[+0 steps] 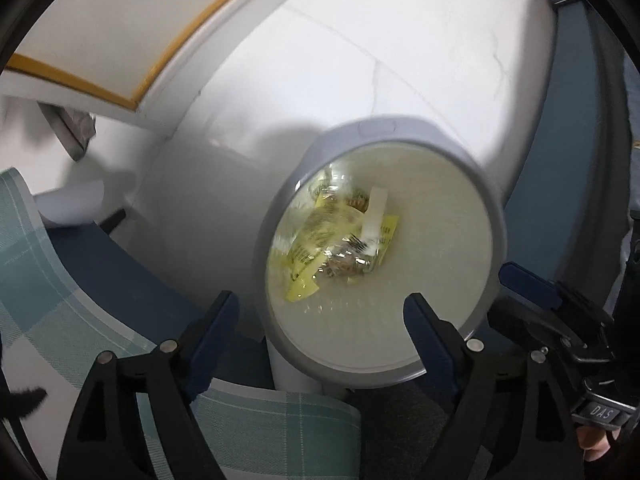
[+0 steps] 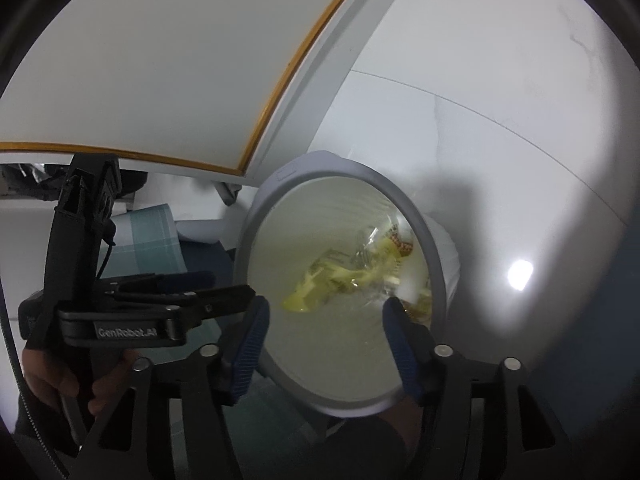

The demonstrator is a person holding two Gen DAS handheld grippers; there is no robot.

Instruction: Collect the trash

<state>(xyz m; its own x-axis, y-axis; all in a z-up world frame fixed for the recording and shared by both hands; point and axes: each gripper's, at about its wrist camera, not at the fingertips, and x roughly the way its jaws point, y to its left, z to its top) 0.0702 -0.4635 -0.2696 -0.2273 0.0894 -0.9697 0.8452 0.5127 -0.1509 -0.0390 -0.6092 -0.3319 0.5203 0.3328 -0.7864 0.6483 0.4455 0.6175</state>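
Both grippers hang over the round grey-rimmed bin [image 1: 380,256], pointing steeply down into its mouth. Left gripper [image 1: 322,312]: fingers spread wide, nothing between them, one tip outside the near rim, the other over the opening. Right gripper [image 2: 324,316]: fingers also apart and empty, both tips over the near rim.

The trash, crumpled yellow wrappers [image 1: 340,248] with clear film and a white strip, lies loose on the pale liner at the bottom of the bin, well below both sets of fingers, touching neither. Long axis of the heap runs diagonally across the bin floor.

In the right wrist view the left gripper sits just beside the bin's left rim. Neither hand is clearly nearer to the heap.

My judgement: this load is in; the next pickup lies elsewhere
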